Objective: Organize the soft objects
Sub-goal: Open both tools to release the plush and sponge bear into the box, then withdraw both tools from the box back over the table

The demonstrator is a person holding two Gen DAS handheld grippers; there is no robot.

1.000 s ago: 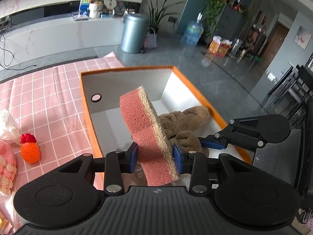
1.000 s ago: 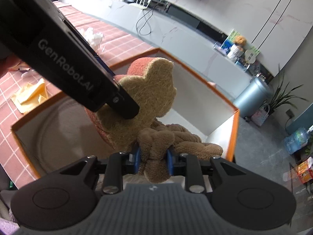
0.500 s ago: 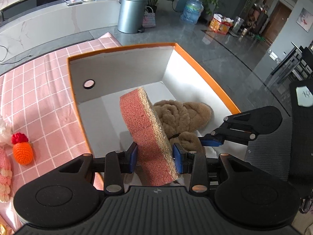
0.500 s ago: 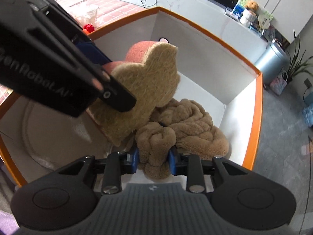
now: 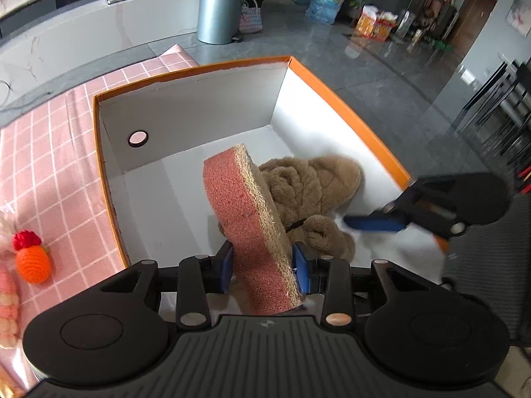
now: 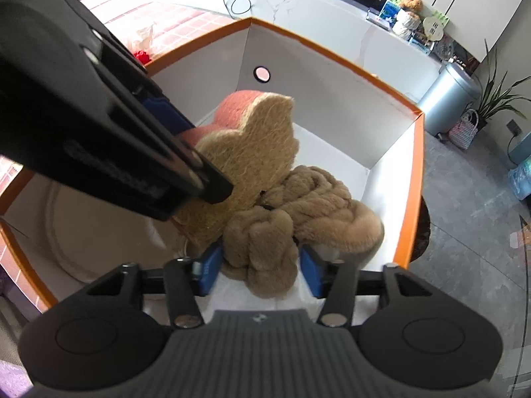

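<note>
My left gripper [image 5: 263, 265] is shut on a pink sponge with a tan scouring face [image 5: 247, 212] and holds it upright inside the white box with an orange rim [image 5: 195, 112]. The sponge also shows in the right wrist view [image 6: 252, 152]. A brown fuzzy plush [image 5: 312, 185] lies on the box floor at the right side. My right gripper [image 6: 260, 272] stands open around the near end of the plush [image 6: 262, 248], its blue pads apart from the fur. The right gripper's arm also shows in the left wrist view [image 5: 431, 205].
The box stands on a pink checked tablecloth [image 5: 49, 165]. An orange and red crocheted toy [image 5: 31, 255] and a pink knitted item [image 5: 6, 301] lie left of the box. The floor drops off right of the box [image 6: 464, 199].
My right gripper has opened and let go of the plush, which now rests on the box floor. Both grippers have sunk lower into the box. The left still holds the sponge.
</note>
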